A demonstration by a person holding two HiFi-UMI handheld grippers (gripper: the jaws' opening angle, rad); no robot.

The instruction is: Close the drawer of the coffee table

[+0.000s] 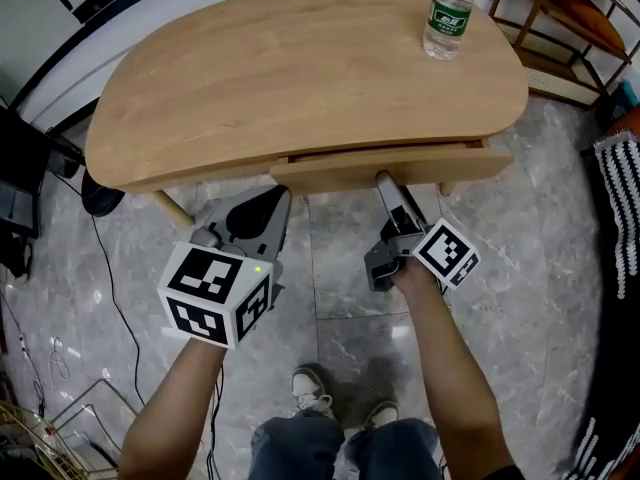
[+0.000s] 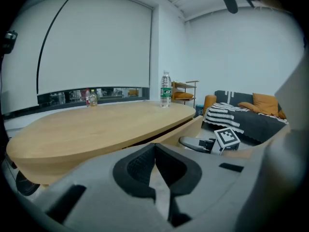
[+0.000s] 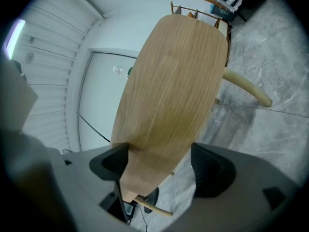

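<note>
The oval wooden coffee table (image 1: 300, 68) has its drawer (image 1: 390, 166) standing out a little from the front edge; in the left gripper view the drawer front (image 2: 186, 129) juts from under the top. My right gripper (image 1: 385, 182) points at the drawer front, its tips against the wood. Its jaws stand open in the right gripper view (image 3: 159, 166), with the wooden panel (image 3: 169, 95) close ahead between them. My left gripper (image 1: 268, 210) hovers below the table edge, left of the drawer, shut (image 2: 154, 170) on nothing.
A plastic water bottle (image 1: 449, 13) stands on the table's far right. A wooden shelf (image 1: 560, 28) and a striped throw (image 1: 620, 208) lie to the right, cables (image 1: 110, 278) on the marble floor to the left. My shoes (image 1: 315, 388) are below.
</note>
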